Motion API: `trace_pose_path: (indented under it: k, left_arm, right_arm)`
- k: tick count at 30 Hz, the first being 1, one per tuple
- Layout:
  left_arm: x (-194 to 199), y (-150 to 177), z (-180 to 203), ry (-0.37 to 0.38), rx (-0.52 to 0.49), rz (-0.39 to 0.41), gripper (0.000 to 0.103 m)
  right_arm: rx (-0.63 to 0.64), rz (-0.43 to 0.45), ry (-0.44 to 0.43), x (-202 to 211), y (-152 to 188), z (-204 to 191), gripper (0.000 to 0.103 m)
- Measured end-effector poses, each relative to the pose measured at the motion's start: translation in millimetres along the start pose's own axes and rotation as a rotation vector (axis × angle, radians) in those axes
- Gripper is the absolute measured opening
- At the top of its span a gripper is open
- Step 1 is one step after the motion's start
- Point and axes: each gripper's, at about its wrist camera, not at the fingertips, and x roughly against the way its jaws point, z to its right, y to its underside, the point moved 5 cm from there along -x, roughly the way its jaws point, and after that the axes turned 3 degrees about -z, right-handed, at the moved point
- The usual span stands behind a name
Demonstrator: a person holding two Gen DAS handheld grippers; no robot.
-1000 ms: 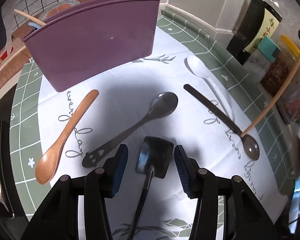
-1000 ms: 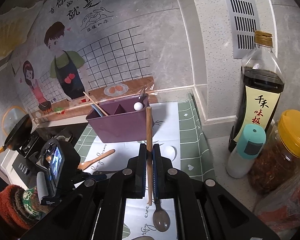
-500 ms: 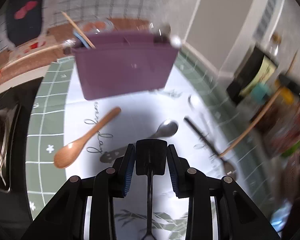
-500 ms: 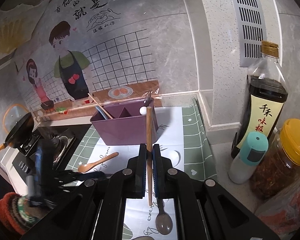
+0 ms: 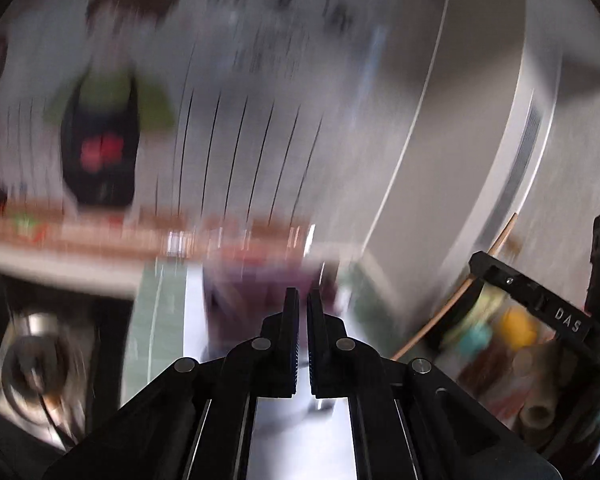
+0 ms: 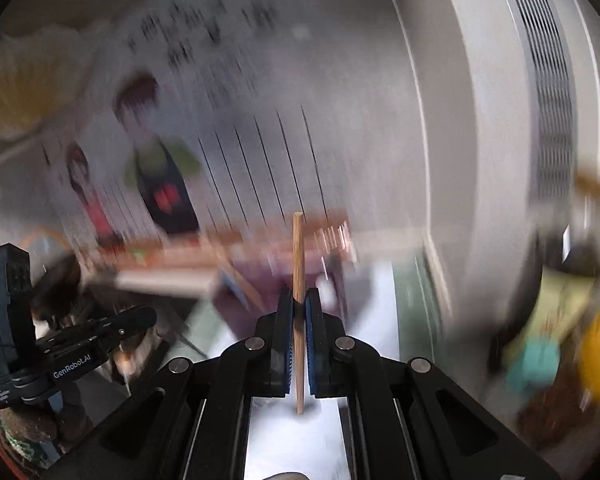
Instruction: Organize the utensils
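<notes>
Both views are heavily motion-blurred. My right gripper [image 6: 299, 300] is shut on the wooden handle of a spoon [image 6: 298, 256], which stands upright between the pads. My left gripper [image 5: 302, 300] has its jaws nearly together with a thin gap; nothing shows between the fingers, so I cannot tell whether it grips the black utensil. The purple utensil holder [image 5: 256, 284] is a blur beyond the left fingertips and also shows in the right wrist view [image 6: 268, 276]. The right gripper and its wooden handle [image 5: 452, 304] show at the right of the left wrist view.
The white and green mat [image 5: 160, 320] lies under the holder. A stove with a pot [image 5: 32, 344] is at the left. Blurred bottles and jars [image 6: 540, 344] stand at the right. The left gripper's body [image 6: 60, 344] shows at the lower left of the right wrist view.
The left gripper closed around the black utensil's head, then tilted sharply up toward the wall, jaws now nearly together. The right gripper also swung upward, still holding the wooden handle.
</notes>
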Motion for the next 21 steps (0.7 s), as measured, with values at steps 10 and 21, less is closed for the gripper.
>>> trace_pose_path:
  k: [10, 21]
  left_arm:
    - [-31.3, -38.7, -35.5, -0.014, 0.001, 0.000, 0.005]
    - [-111.4, 115.0, -80.1, 0.011, 0.112, -0.400, 0.047]
  right_arm:
    - [0.127, 0.141, 0.038, -7.6, -103.0, -33.1, 0.005]
    - [0.078, 0.015, 0.043, -32.0, -37.6, -8.6, 0.005]
